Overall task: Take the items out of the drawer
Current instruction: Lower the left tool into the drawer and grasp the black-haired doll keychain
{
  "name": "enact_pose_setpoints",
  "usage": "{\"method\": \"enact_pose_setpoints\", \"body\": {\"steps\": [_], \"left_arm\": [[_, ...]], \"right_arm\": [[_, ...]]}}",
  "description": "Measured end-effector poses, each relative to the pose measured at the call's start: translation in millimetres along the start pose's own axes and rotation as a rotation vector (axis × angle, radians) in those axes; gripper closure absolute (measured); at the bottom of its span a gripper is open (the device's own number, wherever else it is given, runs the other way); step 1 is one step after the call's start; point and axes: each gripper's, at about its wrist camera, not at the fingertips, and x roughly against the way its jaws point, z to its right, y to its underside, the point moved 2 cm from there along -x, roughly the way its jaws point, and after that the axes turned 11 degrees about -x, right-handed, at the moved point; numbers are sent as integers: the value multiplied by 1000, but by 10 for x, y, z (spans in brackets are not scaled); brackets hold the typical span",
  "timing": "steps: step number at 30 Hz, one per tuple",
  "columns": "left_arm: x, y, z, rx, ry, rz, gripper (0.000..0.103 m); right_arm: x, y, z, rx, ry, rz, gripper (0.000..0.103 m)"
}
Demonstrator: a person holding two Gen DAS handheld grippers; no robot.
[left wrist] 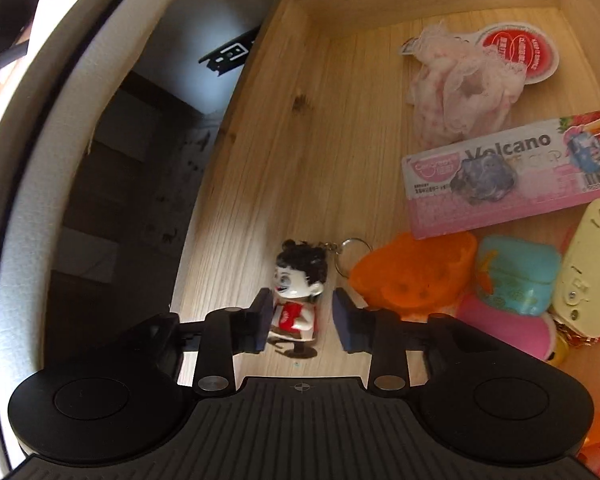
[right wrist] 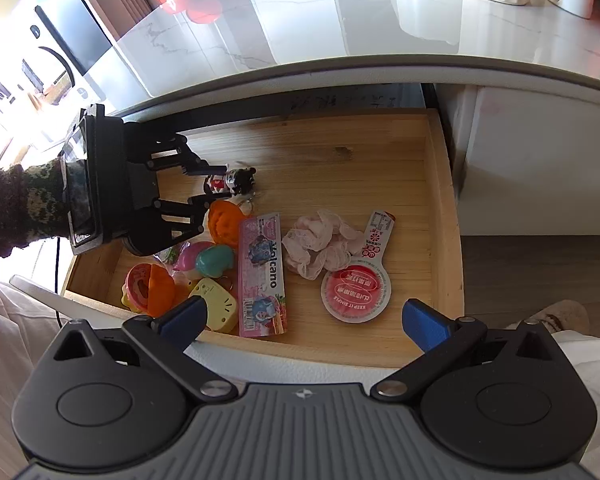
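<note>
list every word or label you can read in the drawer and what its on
"Volcano": on the pink flat packet, large dark letters.
"KEEP IT SIMPLE": round the rim of the red and white round tag.
Unreadable: the packet's small print and barcode digits, and the characters on the round tag's red centre and stem.
No text shows on the figurine keychain or the yellow case.

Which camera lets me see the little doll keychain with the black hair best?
The left wrist view. There the doll keychain is close and large between the left gripper pads, its metal ring showing. In the right wrist view the doll is small, far off and partly hidden by that gripper.
</note>
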Motion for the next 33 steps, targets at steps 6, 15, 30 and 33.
{"method": "enact_pose_setpoints", "body": {"steps": [6, 15, 30, 33], "left_arm": [[22, -7, -72, 48, -1, -28, 70], [119, 10, -212, 185, -1, -99, 76], [1654, 241, -597, 534, 143, 100, 93], [1882, 475, -676, 660, 139, 146, 93]], "right_arm": [[0, -1, -13, -2, -3, -2, 0], [-1, -13, 1, -3, 1, 0, 0], [-364, -299, 88, -96, 0, -284, 0], [-424, -425, -92, 39, 78, -227, 3]]}}
